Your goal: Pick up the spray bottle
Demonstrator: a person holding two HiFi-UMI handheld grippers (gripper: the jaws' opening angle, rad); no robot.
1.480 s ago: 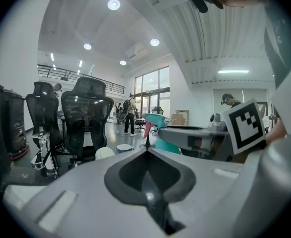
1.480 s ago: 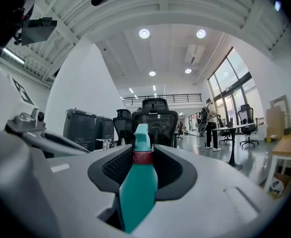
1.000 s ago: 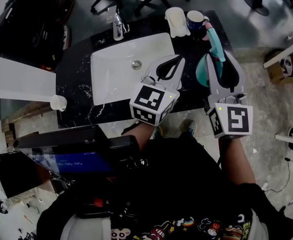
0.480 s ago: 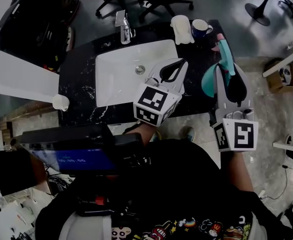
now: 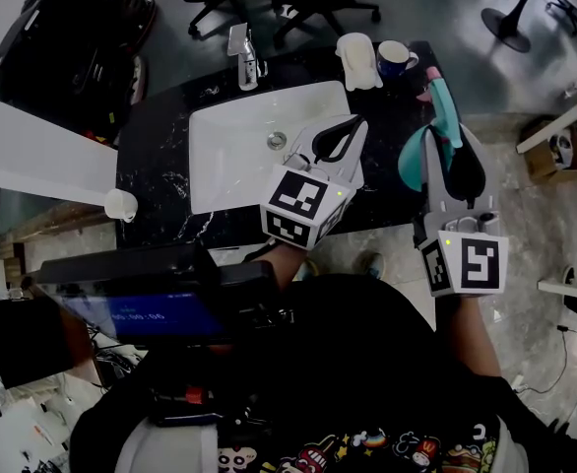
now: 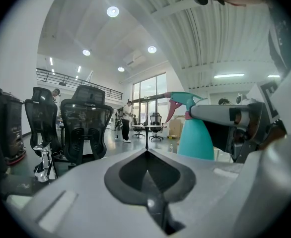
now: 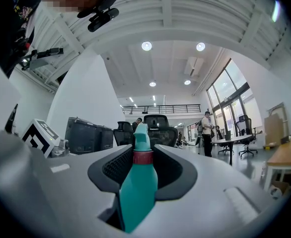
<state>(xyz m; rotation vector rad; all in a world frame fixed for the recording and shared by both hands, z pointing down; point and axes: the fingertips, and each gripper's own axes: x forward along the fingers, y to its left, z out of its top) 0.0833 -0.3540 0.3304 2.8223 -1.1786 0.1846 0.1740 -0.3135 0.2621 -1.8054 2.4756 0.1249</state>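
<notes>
One spray bottle [image 5: 443,106] is seen, of smooth teal plastic with a rounded body, a red collar at the neck and a pink trigger. It is pinched at its narrow upper part between the two jaws of the right gripper [image 5: 447,142]. In the right gripper view the bottle [image 7: 138,182] stands upright in the ribbed dark hollow between the pale grey jaws of that gripper [image 7: 144,150]. It is held over the right end of the counter [image 5: 156,156]; whether its base touches anything cannot be told.

The left gripper [image 5: 353,126] is held over the sink, well apart from the bottle. In its own view, the jaws of the left gripper [image 6: 146,152] are pressed together at the tips and nothing is held in the diamond-shaped gap behind them; the bottle [image 6: 195,135] is seen to their right.

One counter of black stone with white veining is shown. Set into it is one white rectangular basin [image 5: 229,156] with one round metal drain [image 5: 277,140]. Behind the basin stands one chrome faucet [image 5: 241,52]. At the back right corner, one cream-coloured moulded object [image 5: 357,57] and one dark blue mug [image 5: 395,57] are placed side by side. One small white cup [image 5: 121,203] is placed at the front left corner.
</notes>
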